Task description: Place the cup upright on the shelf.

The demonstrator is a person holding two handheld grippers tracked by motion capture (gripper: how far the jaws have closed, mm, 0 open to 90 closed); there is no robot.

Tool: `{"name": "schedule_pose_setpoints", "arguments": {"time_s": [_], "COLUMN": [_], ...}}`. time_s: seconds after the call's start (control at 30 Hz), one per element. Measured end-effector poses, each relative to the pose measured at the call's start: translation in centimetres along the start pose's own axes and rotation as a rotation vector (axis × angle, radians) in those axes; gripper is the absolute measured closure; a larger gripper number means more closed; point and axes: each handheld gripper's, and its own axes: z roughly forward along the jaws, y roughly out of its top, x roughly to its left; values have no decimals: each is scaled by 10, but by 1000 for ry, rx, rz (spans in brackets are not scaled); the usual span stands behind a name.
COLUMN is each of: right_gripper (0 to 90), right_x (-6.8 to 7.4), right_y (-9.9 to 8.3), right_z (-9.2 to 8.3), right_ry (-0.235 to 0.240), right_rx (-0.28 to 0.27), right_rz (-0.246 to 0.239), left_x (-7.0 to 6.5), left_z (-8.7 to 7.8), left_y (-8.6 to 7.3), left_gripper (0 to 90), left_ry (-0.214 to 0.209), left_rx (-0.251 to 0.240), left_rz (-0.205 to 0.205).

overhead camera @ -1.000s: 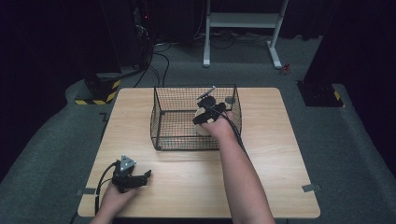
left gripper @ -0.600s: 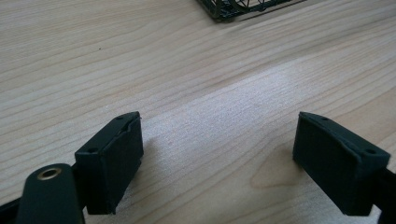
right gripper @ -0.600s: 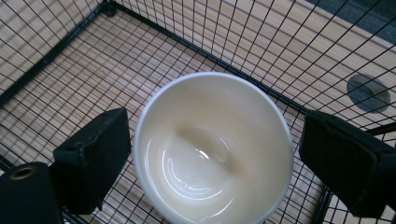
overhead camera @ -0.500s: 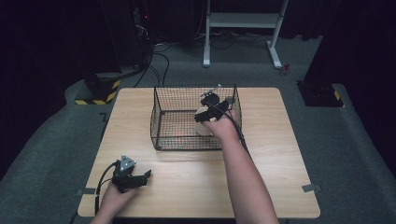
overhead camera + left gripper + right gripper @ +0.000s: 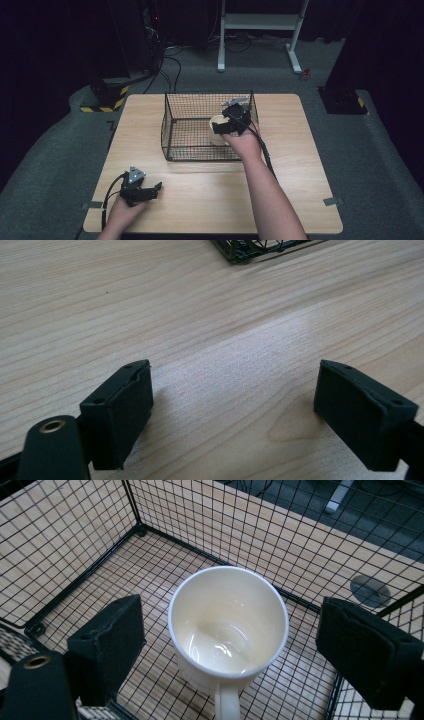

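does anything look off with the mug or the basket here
Nothing stands out. The white mug stands upright and empty inside the wire basket, unbroken and unspilled. The right gripper has open jaws either side of it, not touching.

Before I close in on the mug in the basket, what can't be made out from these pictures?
- Mug: handle cut off by the bottom edge of the right gripper view.
- Mug in the high view: mostly hidden behind the right tongs and hand; base not visible.
- Whether the mug stands on the wire basket floor: its own body hides the contact.
- Left tongs: tips cut off by the left gripper view's bottom edge.
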Motion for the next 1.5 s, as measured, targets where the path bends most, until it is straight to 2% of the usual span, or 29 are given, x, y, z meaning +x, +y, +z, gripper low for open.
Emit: {"name": "schedule_pose_setpoints", "arguments": {"time_s": [0.13, 0.37, 0.47, 0.67, 1.07, 1.2, 1.3, 1.5], "right_gripper": [123, 126, 126, 122, 121, 114, 113, 113], "right_x": [0, 2, 4, 8, 9, 10, 8, -5], "right_y": [-9, -23, -30, -52, -107, -127, -147, -181], "right_z": [-13, -35, -45, -62, -87, -91, -92, -84], "right_ry": [10, -8, 3, -4, -22, -29, -33, -65], "right_rx": [-36, -82, -111, -163, -209, -206, -208, -145], "right_rz": [11, -2, 3, -3, 7, 0, 19, 36], "left_x": [0, 0, 0, 0, 0, 0, 0, 0], "left_z": [0, 0, 1, 1, 1, 1, 1, 1], "left_y": [0, 0, 0, 1, 1, 1, 1, 1], "left_gripper": [162, 159, 157, 155, 155, 154, 154, 154], "left_ry": [0, 0, -1, -2, -2, -3, -3, -3], "left_rx": [-1, 1, 2, 2, 2, 2, 2, 2], "left_rz": [-2, 1, 1, 1, 2, 2, 2, 2]}}
